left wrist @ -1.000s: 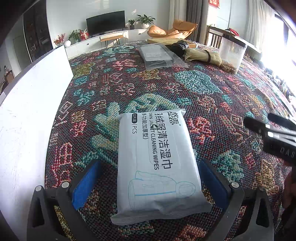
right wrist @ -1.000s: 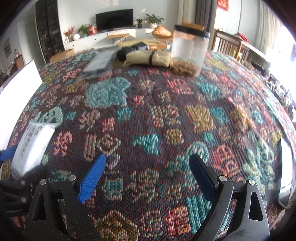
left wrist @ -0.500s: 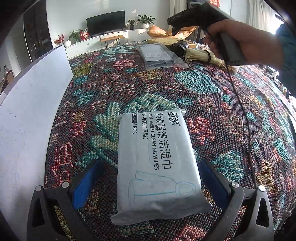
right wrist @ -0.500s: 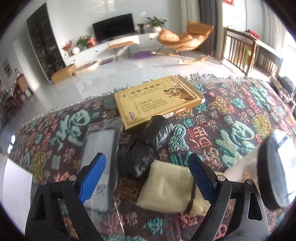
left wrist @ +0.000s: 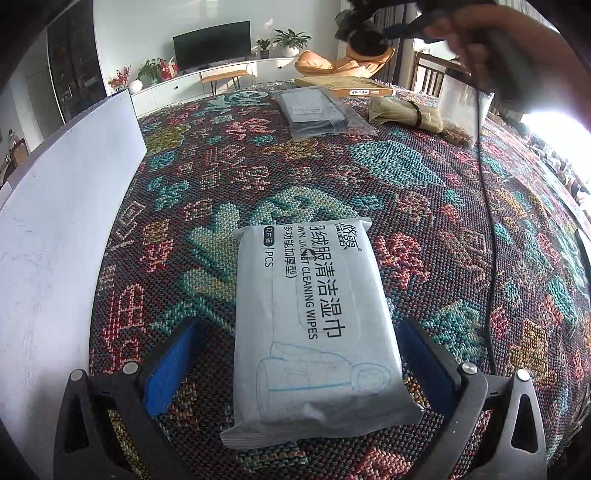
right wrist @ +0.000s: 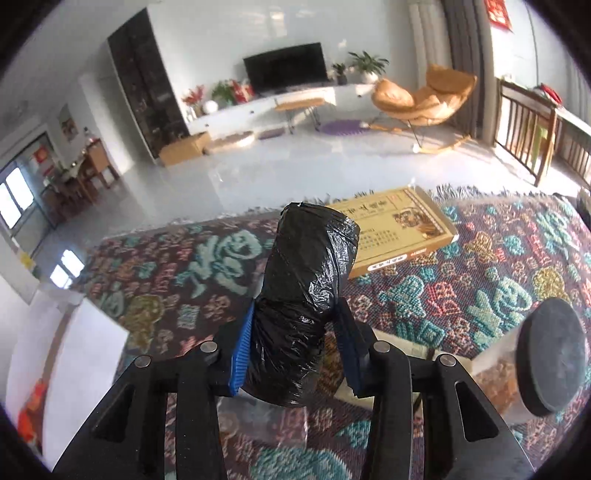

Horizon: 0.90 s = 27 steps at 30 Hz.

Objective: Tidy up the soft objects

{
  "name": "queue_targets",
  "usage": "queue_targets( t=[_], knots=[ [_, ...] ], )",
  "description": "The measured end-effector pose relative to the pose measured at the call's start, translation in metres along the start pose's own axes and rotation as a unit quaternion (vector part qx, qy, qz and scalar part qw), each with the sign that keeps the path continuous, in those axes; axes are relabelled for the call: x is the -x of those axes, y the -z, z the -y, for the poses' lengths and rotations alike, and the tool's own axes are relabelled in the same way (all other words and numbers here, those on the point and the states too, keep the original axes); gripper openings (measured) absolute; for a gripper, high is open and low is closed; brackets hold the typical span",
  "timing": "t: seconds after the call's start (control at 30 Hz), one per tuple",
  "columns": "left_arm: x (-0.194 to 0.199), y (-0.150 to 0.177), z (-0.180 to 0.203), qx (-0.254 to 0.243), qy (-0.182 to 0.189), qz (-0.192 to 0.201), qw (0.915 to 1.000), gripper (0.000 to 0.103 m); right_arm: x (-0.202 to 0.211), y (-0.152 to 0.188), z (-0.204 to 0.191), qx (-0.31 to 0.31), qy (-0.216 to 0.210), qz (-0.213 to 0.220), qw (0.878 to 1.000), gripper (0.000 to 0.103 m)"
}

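Observation:
A white pack of cleaning wipes [left wrist: 314, 325] lies flat on the patterned tablecloth [left wrist: 424, 192], between the blue pads of my open left gripper [left wrist: 295, 365], which does not touch it. My right gripper [right wrist: 295, 350] is shut on a black plastic bag roll [right wrist: 306, 295] and holds it up above the far end of the table. In the left wrist view the right gripper and hand [left wrist: 461, 22] show at the top right, blurred, with the black roll [left wrist: 364, 31].
At the far end lie a clear-bagged dark item [left wrist: 314, 110], a beige folded cloth with a strap [left wrist: 402, 112], a yellow flat box [right wrist: 399, 229] and a clear jar with a black lid [right wrist: 550, 350]. A white board [left wrist: 55, 229] stands along the left edge.
My right gripper has closed on the black bag roll and lifted it off the table. The left gripper and the wipes pack have not moved.

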<state>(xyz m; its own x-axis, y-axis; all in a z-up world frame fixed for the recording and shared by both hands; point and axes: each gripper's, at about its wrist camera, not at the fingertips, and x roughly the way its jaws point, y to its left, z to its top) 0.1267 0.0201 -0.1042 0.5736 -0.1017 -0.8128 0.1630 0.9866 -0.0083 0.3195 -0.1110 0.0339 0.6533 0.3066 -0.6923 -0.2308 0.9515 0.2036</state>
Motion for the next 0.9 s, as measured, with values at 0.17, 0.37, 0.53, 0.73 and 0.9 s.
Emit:
queue_targets(
  t=[0.17, 0.37, 0.53, 0.73, 0.9],
  knots=[
    [0.000, 0.000, 0.000, 0.000, 0.000, 0.000, 1.0000, 0.103, 0.087, 0.081, 0.012, 0.002, -0.001, -0.015, 1.000, 0.044],
    [0.000, 0.000, 0.000, 0.000, 0.000, 0.000, 1.0000, 0.103, 0.115, 0.187, 0.084, -0.034, 0.131, -0.054, 0.989, 0.044],
    [0.000, 0.000, 0.001, 0.000, 0.000, 0.000, 1.0000, 0.103, 0.092, 0.205, 0.139, -0.092, 0.165, -0.050, 0.981, 0.058],
    [0.000, 0.000, 0.001, 0.000, 0.000, 0.000, 1.0000, 0.103, 0.098, 0.213, 0.125, -0.099, 0.199, -0.054, 0.973, 0.079],
    [0.000, 0.000, 0.000, 0.000, 0.000, 0.000, 1.0000, 0.103, 0.107, 0.240, 0.123, -0.165, 0.243, -0.074, 0.953, 0.085]
  ],
)
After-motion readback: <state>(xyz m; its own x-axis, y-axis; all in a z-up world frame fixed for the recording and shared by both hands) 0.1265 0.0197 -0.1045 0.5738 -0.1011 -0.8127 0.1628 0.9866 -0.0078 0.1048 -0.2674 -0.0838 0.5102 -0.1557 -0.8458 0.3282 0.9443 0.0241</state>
